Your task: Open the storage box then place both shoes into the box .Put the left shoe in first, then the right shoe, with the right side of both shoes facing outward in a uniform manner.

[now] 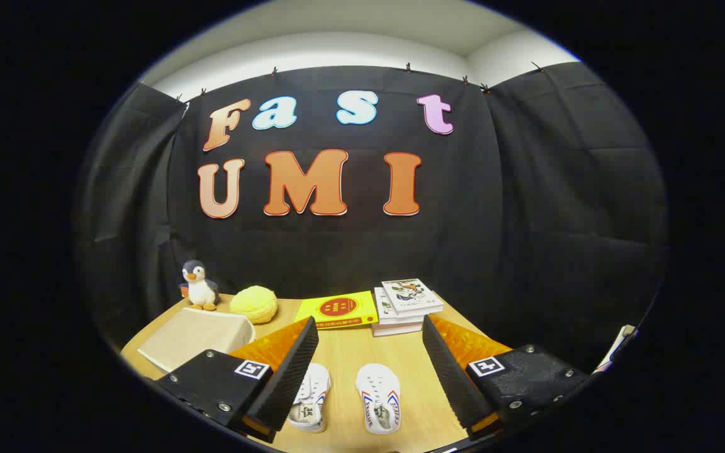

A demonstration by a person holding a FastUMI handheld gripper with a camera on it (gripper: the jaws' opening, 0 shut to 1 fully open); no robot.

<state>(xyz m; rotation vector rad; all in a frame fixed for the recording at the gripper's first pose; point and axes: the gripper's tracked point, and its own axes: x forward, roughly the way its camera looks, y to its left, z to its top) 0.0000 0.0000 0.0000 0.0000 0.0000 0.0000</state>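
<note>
the gripper (369, 368) hangs above the wooden table (343, 358) with its fingers spread wide and grasping nothing, the two shoes lying on the tabletop in the gap between them at the bottom centre of the frame. the left-hand white shoe (309, 397) sits close against the inner face of the left finger, partly hidden by it, while the right-hand white shoe (379, 397) lies just beside it in open view; both point their toes away from the camera. the storage box (196, 336), a pale beige closed shape, rests at the lower left of the frame, just beyond the left finger, so it looks unopened and opening it seems the step in hand

risks from here, as i judge them: from this angle i cannot tell which shoe is the left one, so the wrong shoe could go in first. the lid's edge or catch is not visible, so the fingers may slip off it or shove the light box across the table. the plush penguin (199, 285) and yellow round plush (254, 304) stand just behind the box at mid left and could be knocked over if it slides. the yellow book (338, 310) and stack of books (407, 306) at centre sit well clear
</note>
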